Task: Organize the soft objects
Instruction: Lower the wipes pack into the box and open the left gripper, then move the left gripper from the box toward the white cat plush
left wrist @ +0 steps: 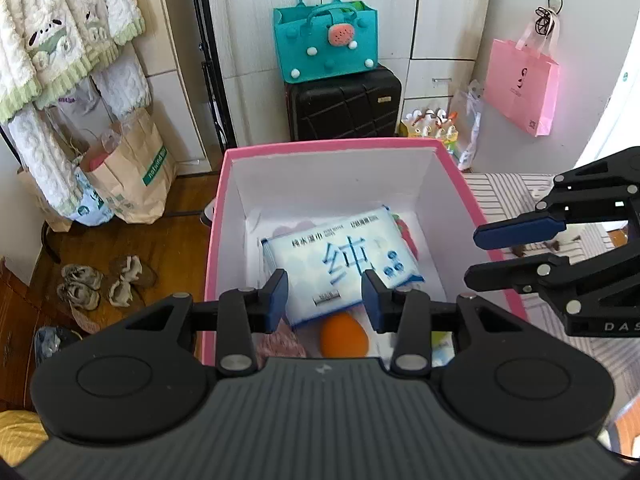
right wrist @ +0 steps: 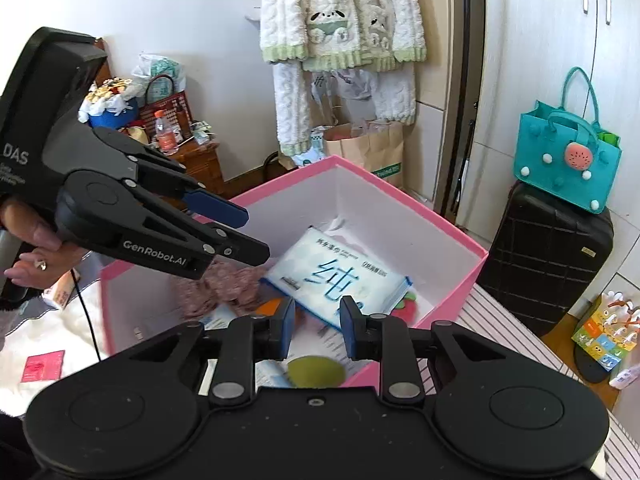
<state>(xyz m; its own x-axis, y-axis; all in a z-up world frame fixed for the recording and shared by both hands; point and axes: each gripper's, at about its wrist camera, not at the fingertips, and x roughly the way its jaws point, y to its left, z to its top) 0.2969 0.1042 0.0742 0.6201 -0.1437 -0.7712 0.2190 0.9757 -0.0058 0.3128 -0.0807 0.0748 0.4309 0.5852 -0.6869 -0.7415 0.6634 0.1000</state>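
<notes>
A pack of wipes (left wrist: 344, 264) lies flat in the middle of the pink box (left wrist: 218, 216), an orange sponge (left wrist: 344, 336) just near of it, while the left gripper (left wrist: 325, 294) and right gripper (right wrist: 318, 320) both hover above the box, fingers apart and holding nothing.

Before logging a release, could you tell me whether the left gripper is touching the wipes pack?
Apart. In the right wrist view the left gripper hangs above the wipes pack, which lies flat in the pink box.
</notes>
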